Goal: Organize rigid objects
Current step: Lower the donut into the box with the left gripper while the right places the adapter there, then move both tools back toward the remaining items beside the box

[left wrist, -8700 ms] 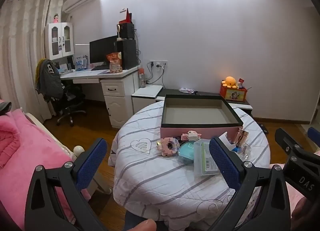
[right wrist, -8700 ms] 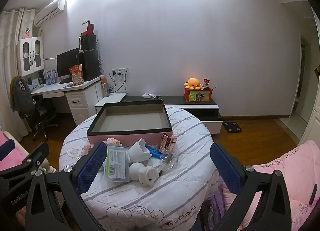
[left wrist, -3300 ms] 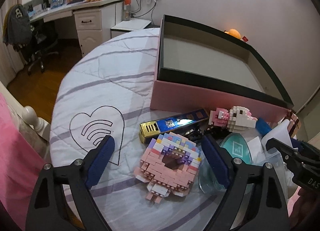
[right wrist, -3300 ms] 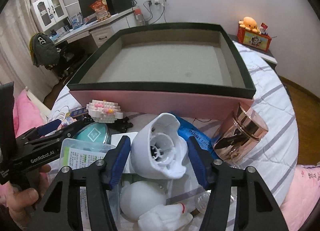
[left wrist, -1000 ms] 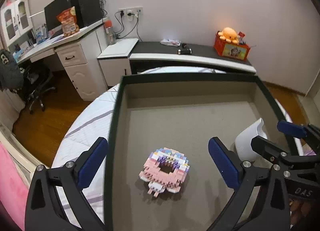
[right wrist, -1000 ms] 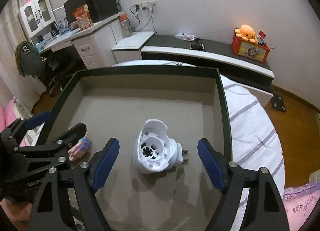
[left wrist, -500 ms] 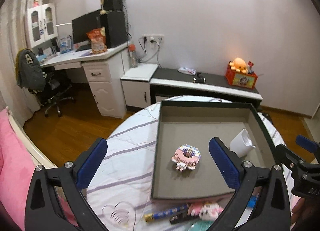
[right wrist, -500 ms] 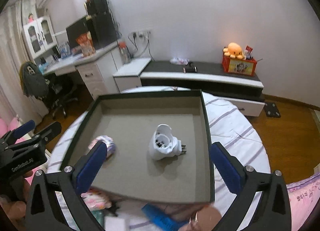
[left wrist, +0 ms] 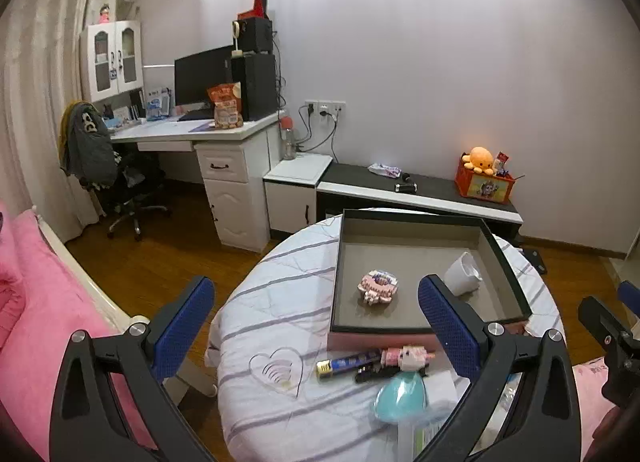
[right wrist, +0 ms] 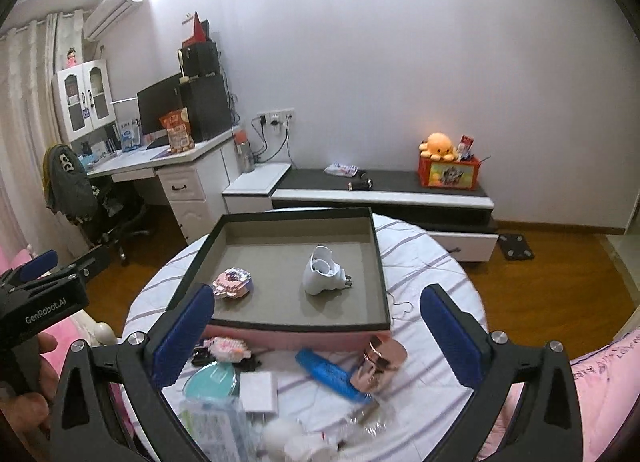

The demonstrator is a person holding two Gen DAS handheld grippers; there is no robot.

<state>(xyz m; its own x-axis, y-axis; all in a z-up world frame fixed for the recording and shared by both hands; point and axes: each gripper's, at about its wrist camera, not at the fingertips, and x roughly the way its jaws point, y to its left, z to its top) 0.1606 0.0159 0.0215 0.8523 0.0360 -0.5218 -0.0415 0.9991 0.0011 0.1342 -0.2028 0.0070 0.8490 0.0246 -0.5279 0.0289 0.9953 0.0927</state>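
Two items boxed in your pink, dark-rimmed cardboard box (right wrist: 296, 332): pastel brick figure (right wrist: 233, 282), white plastic plug-in (right wrist: 323, 271). Left gripper (left wrist: 316, 332) and right gripper (right wrist: 316, 332) gape, empty. Next: the rose-gold metal jar (right wrist: 378, 358) by the box's front right corner.

Round table's white striped cover (right wrist: 436, 274): quilted cloth, matt, stitched lines
Shallow pink-sided box with black rim (right wrist: 296, 331): looks like cardboard, matt; grey floor dull and smooth
Pastel block-built ring toy (left wrist: 379, 286): plastic bricks, studded and bumpy
White rounded plug-in device (right wrist: 322, 271): smooth plastic, faint sheen
Rose-gold cylinder jar (right wrist: 378, 362): mirror-glossy, metal or metallised plastic, hard to tell through the blur
Blue flat tube (right wrist: 330, 376): glossy, probably plastic
Left gripper's blue finger pads (left wrist: 448, 326): textured, rubbery look
Room floor (right wrist: 560, 282): polished wood
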